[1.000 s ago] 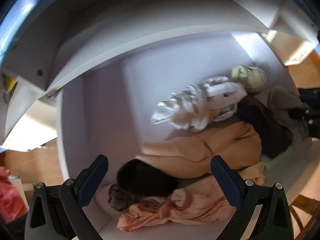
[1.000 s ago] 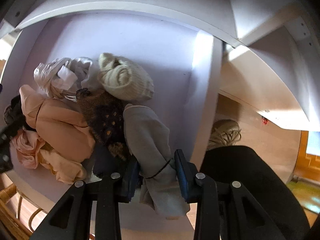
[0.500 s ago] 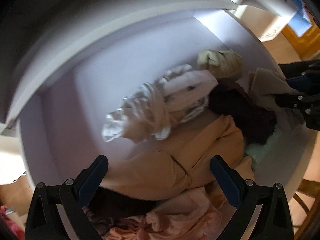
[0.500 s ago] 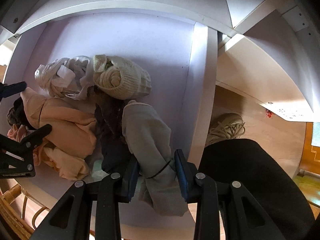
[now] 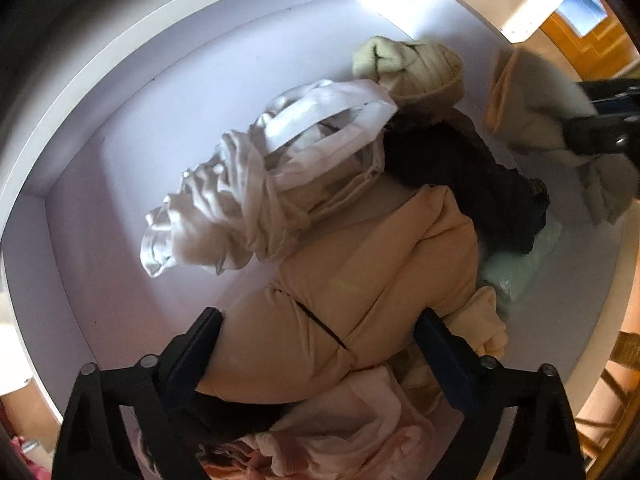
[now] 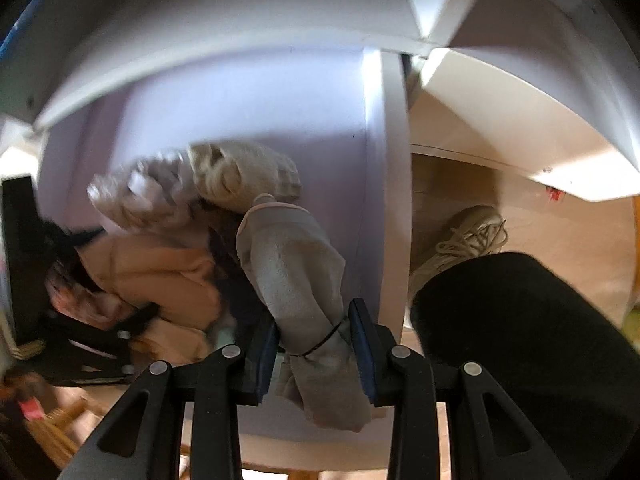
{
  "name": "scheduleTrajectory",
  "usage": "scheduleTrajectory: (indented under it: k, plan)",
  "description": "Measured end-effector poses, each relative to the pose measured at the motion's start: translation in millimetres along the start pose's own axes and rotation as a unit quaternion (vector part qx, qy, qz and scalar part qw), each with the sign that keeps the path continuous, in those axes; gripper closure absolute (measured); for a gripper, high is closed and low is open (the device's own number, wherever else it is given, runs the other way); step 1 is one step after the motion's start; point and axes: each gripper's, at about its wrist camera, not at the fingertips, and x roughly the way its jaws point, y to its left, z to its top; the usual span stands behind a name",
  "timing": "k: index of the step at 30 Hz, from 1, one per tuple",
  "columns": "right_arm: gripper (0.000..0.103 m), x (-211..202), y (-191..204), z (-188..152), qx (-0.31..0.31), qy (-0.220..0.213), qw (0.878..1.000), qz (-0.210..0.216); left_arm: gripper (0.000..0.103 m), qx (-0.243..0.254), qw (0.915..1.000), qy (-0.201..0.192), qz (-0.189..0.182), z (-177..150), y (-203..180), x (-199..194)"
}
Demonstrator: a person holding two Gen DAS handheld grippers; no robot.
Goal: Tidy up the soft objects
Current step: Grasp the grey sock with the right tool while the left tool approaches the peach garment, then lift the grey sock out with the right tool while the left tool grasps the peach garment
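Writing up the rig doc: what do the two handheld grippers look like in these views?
Both look alike. The left gripper has black plastic fingers with triangular cutouts, silver screw heads on the linkage, and dark blue pads on the inner faces. The right gripper shows the same black frame, round silver screws and blue pads. No cables or printed markings are visible. Dark fabric shows beside the right gripper.

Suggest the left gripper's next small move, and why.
Probably close the left gripper on the peach garment: its jaws stand open on either side of that bundle, which already sits between them. The right gripper is shut on the grey bundle, so it looks occupied.
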Motion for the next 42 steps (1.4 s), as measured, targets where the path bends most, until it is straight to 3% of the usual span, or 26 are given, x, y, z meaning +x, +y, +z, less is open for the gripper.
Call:
scheduleTrajectory:
  k: [8, 13, 17, 19, 23, 28, 29, 31, 34, 42]
  plan:
    - [0.069, -27, -25, -11, 0.083, -0.04, 0.992, 0.083, 0.026, -0.013, 0.9999, 0.01, -0.004, -16, 3, -5]
    - [0.069, -30, -29, -17, 0.099, -0.044, 0.989, 0.105, 0.034, -0.055, 0.9984, 0.01, -0.008, -26, 22, -16]
    - [0.069, -28, -30, -18, 0.097, -0.048, 0.989, 0.103, 0.03, -0.067, 0.9976, 0.011, -0.009, -37, 32, -22]
    - [0.069, -27, -29, -19, 0.095, -0.046, 0.989, 0.103, 0.021, -0.047, 0.9989, 0.0, 0.01, -36, 26, -23]
    - [0.069, -28, -22, -20, 0.086, -0.041, 0.99, 0.103, 0.018, 0.021, 0.9988, -0.004, 0.043, -23, 3, -19]
    - [0.069, -21, -18, -22, 0.079, -0.031, 0.991, 0.107, 0.016, 0.029, 0.9984, 0.016, 0.046, -17, -5, 0]
    - [0.069, -19, -16, -22, 0.077, -0.03, 0.99, 0.111, 0.018, 0.043, 0.9973, 0.023, 0.055, -19, -10, 4]
    - [0.069, -18, -14, -24, 0.075, -0.032, 0.99, 0.115, 0.036, 0.065, 0.9937, 0.032, 0.086, -22, -18, 11]
    - [0.069, -20, -12, -24, 0.074, -0.037, 0.989, 0.12, 0.049, 0.043, 0.9962, 0.028, 0.071, -27, -17, 3]
    - [0.069, -57, -14, -30, 0.081, -0.09, 0.983, 0.14, 0.057, -0.051, 0.9986, 0.0, 0.011, -58, 28, -51]
